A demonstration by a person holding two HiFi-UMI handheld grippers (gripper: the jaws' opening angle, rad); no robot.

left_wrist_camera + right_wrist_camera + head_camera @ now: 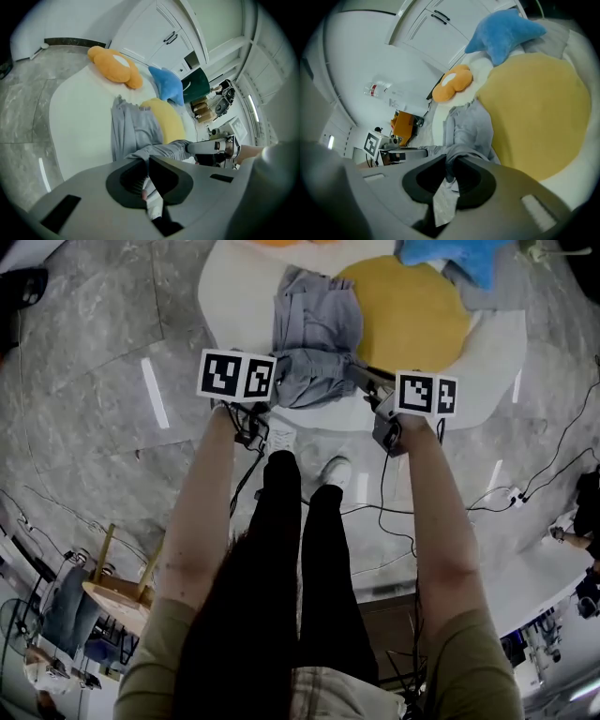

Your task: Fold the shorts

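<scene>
The grey shorts (314, 334) lie on a white mat (239, 296), with their near edge lifted and stretched between my two grippers. My left gripper (272, 382) is shut on the left corner of that edge. In the left gripper view the cloth (133, 131) runs into the closed jaws of the left gripper (143, 163). My right gripper (364, 379) is shut on the right corner. In the right gripper view the shorts (466, 131) bunch into the right gripper (451, 165). Each gripper view shows the other gripper across the taut hem.
A round yellow cushion (412, 315) touches the shorts on the right, with a blue star cushion (455, 259) behind it. An orange cushion (115, 65) lies at the mat's far end. Cables (394, 512) trail over the grey floor by the person's shoes (281, 439). White cupboards (164, 37) stand beyond.
</scene>
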